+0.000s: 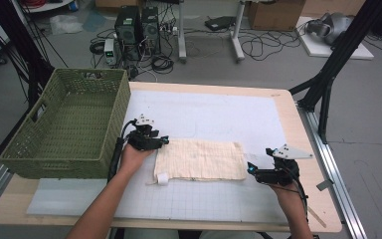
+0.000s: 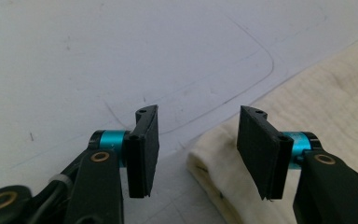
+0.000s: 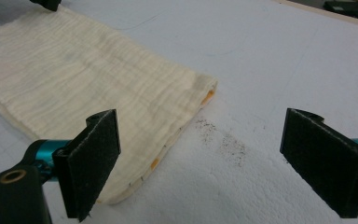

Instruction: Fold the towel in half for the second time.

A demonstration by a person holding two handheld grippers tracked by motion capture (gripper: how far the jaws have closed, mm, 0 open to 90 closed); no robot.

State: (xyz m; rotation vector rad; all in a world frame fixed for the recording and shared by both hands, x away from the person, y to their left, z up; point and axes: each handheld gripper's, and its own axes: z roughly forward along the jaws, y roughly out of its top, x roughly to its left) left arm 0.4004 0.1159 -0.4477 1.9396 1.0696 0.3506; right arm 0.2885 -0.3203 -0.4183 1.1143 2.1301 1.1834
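Lying flat, cloth (image 1: 200, 159) long axis left-right | left gripper (image 1: 163, 141) fingers parted | right gripper (image 1: 249, 168) fingers parted

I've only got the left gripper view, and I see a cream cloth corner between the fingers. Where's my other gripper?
Observer: The right gripper sits at the opposite short end of the cloth, by its near corner.
Operator: Is it gripping the cloth yet?
Observer: No. Its fingers stand wide open, and the cloth's edge lies by one of them, unpinched.
Operator: What's on my other side, away from the cloth?
Observer: A green woven basket stands just beyond the left gripper, at the left end of the table.
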